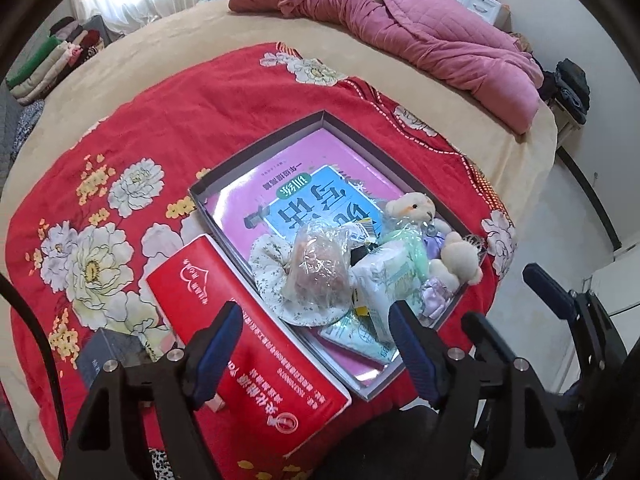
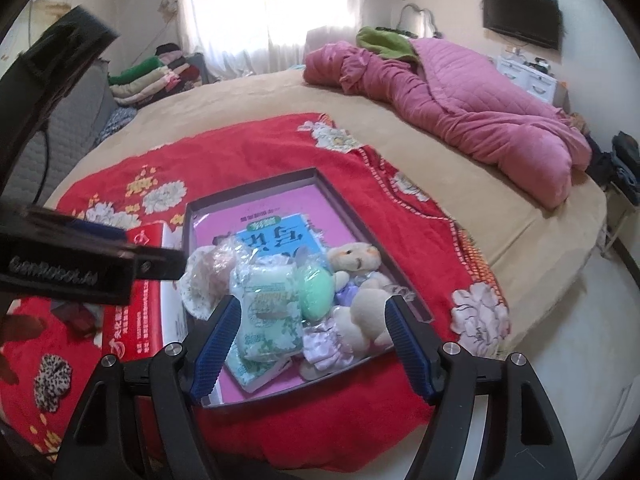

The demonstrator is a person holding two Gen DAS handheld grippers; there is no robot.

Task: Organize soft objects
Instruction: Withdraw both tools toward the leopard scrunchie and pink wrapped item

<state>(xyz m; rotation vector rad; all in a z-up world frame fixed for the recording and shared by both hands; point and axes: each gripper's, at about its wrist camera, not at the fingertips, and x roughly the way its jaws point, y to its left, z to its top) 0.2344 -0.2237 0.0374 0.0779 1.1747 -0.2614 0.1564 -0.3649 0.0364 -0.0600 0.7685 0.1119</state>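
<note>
Red blanket [image 1: 248,120] fills the middle of both views, spread over a tan bed, and on it sits the shallow grey tray [image 1: 256,148] with a pink book lying flat inside. Soft things are heaped at the tray's near end: a cream teddy bear [image 1: 416,208], a wrapped bun-like bundle [image 1: 320,260], a floral cloth [image 1: 276,284], a tissue pack [image 2: 268,312] and a green sponge [image 2: 318,294]. Left gripper [image 1: 316,344] hangs over the tray's near corner and the red box [image 1: 248,344] beside it, jaws spread wide, nothing between them. Right gripper [image 2: 310,340] looks down on the tissue pack and bear, jaws also spread, pads clear of everything. By the look of it, the gathering step is nearly finished, and both hands are free. One straggler shows at the lower left of the right wrist view: a leopard-print scrunchie [image 2: 52,376] out on the blanket, well apart from the tray. My call for the next move: go over it, pinch it gently, and carry it to the heap without catching the blanket underneath.
</note>
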